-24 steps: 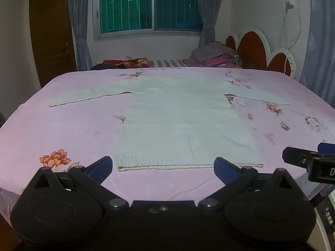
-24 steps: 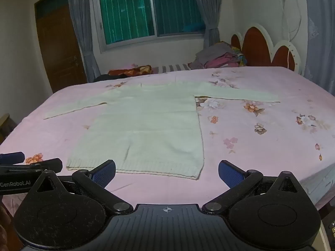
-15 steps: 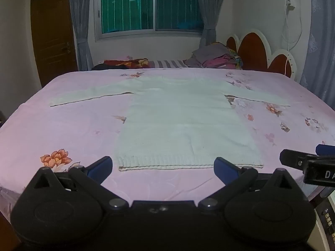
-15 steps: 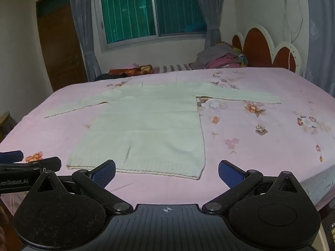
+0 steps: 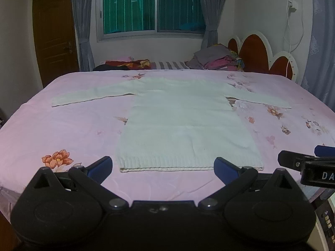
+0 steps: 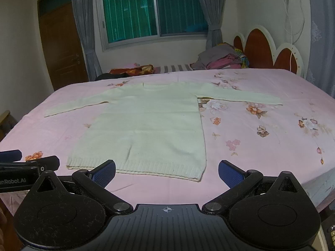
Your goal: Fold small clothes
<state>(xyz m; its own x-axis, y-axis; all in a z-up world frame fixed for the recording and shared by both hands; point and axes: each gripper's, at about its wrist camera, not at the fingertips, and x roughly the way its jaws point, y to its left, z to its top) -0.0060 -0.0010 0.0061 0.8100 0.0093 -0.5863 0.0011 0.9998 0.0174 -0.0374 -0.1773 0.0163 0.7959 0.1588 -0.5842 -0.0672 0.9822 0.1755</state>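
Note:
A cream knitted long-sleeved sweater (image 5: pixel 184 125) lies flat on the pink floral bed (image 5: pixel 62 129), sleeves spread left and right, ribbed hem nearest me. It also shows in the right wrist view (image 6: pixel 150 125). My left gripper (image 5: pixel 163 167) is open and empty, just in front of the hem. My right gripper (image 6: pixel 166 172) is open and empty, in front of the hem's right corner. Each gripper shows at the edge of the other's view: the right one (image 5: pixel 297 163), the left one (image 6: pixel 31 163).
A pile of folded clothes (image 5: pixel 217 61) and dark and red garments (image 5: pixel 125 64) lie at the far side of the bed. A red and white headboard (image 5: pixel 263 54) stands at the right. A door, a window and curtains are behind.
Both grippers have eased slightly forward toward the bed. The sweater has not moved and both grippers stay open.

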